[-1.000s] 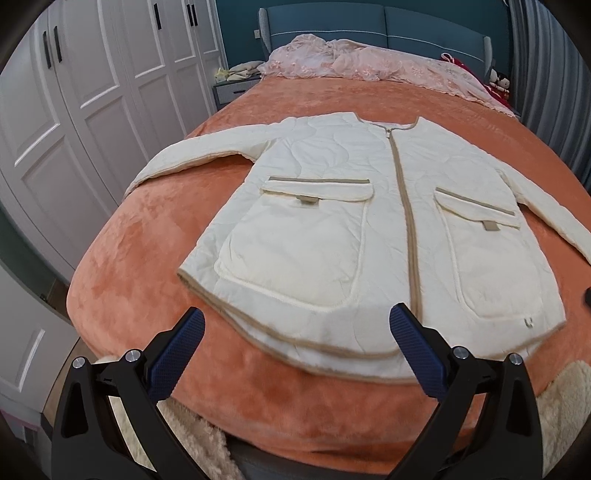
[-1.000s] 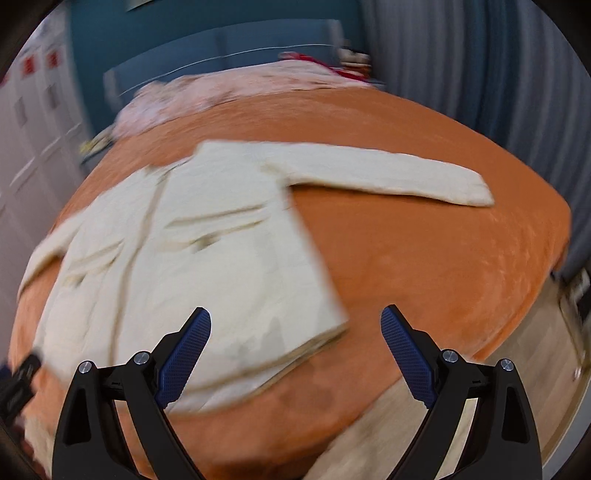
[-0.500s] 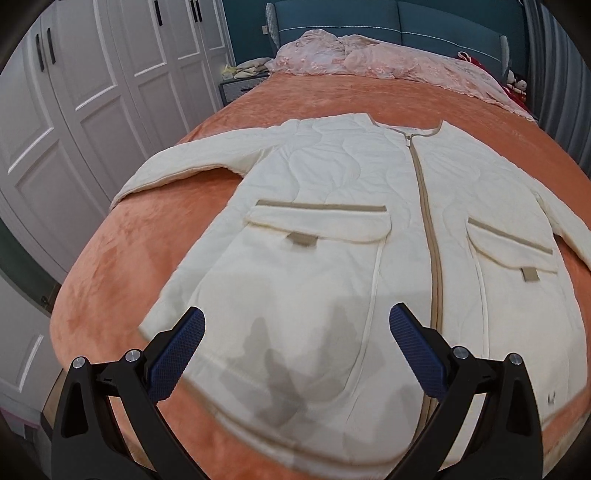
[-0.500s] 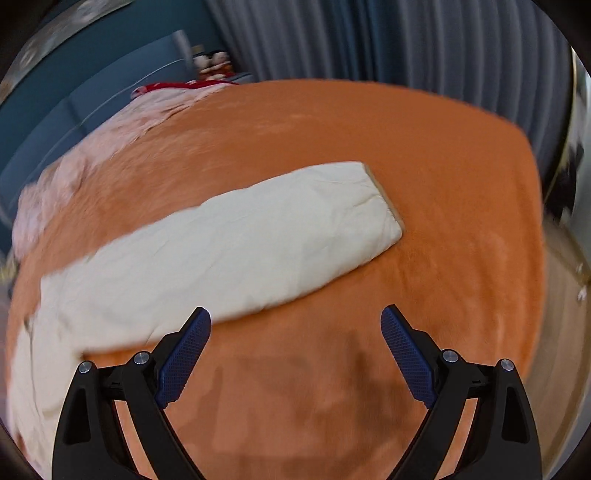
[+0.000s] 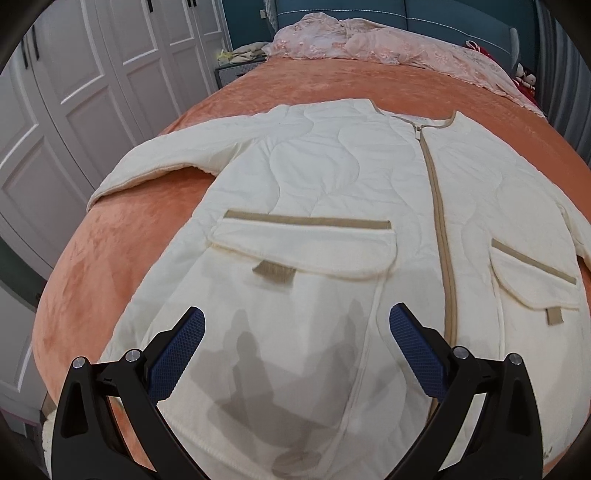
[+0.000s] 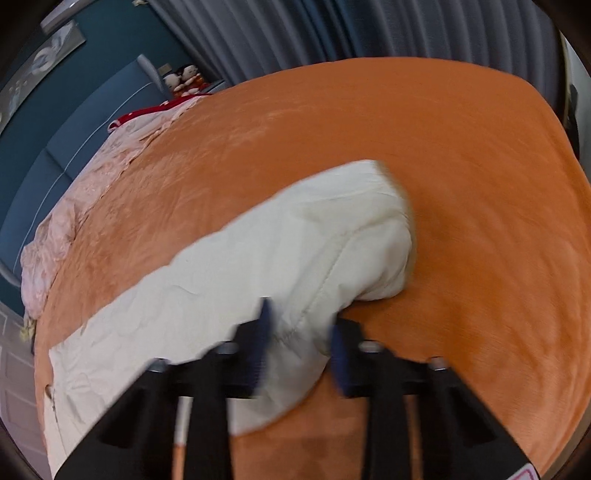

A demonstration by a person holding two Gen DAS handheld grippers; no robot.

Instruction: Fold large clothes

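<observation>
A cream quilted jacket (image 5: 332,192) with tan zip and two flap pockets lies flat, front up, on the orange bed (image 5: 110,251). My left gripper (image 5: 295,347) is open and empty, hovering over the jacket's lower left front near the hem. In the right wrist view the jacket's right sleeve (image 6: 295,251) stretches across the bed. My right gripper (image 6: 299,343) has its jaws closed on the sleeve a little short of the cuff, and the cloth bunches between the blue pads. The view is blurred.
Pink bedding (image 5: 388,44) lies heaped at the blue headboard (image 5: 443,11). White wardrobe doors (image 5: 74,92) stand left of the bed. Grey curtains (image 6: 332,33) hang beyond the bed's right side. The bed's near edge drops off just below my left gripper.
My left gripper moved forward over the jacket's hem and stayed open. My right gripper swung to the right sleeve, came down and closed on it near the cuff.
</observation>
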